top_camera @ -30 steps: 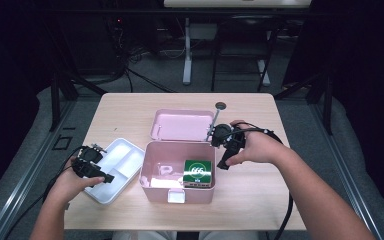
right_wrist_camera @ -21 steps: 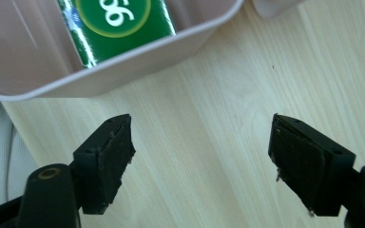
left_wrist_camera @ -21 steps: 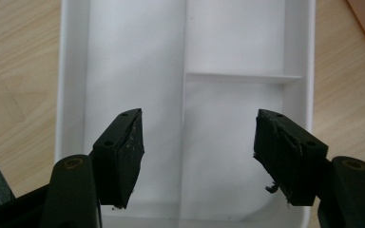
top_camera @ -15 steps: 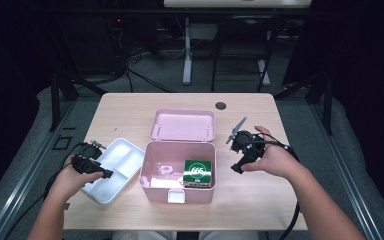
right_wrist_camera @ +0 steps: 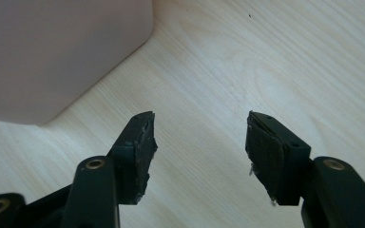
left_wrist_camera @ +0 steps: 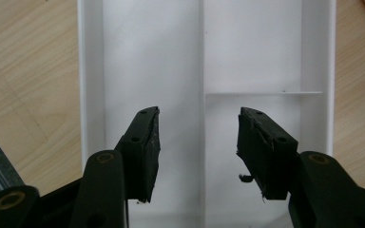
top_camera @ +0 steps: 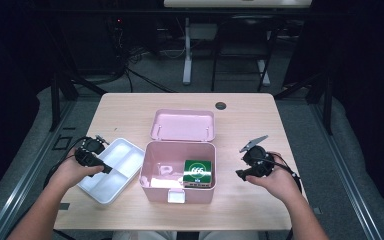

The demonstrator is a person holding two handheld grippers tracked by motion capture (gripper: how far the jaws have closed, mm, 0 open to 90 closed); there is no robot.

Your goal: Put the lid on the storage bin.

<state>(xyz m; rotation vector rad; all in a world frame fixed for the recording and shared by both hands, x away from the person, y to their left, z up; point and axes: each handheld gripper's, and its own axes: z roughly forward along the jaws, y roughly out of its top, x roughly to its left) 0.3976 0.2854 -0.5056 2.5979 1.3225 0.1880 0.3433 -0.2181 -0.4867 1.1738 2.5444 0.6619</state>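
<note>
The left gripper (top_camera: 91, 156), of black hard plastic with flat rubber-faced jaws, hangs with its jaws spread wide and empty over the white moulded plastic tray (top_camera: 130, 150). In the left gripper view the left gripper (left_wrist_camera: 198, 142) straddles the tray's long central divider; the white moulded plastic tray (left_wrist_camera: 90, 95) shows smooth, matte compartments with thin raised walls and a short cross partition ahead of the right jaw. All visible compartments are bare.

The right gripper (top_camera: 252, 165), of the same construction, sits over the pale wood-grain laminate table (top_camera: 250, 115), jaws spread wide and holding nothing. In the right gripper view the right gripper (right_wrist_camera: 199, 137) points at bare tabletop, with the rounded corner of the pink plastic box (right_wrist_camera: 52, 52) ahead and to its left.

The pink plastic box (top_camera: 152, 170), just to the right gripper's left, stands with its hinged lid (top_camera: 182, 125) laid back. Inside, at the end nearer the right gripper, lies a green rectangular packet (top_camera: 198, 171) printed with "666" in white.
</note>
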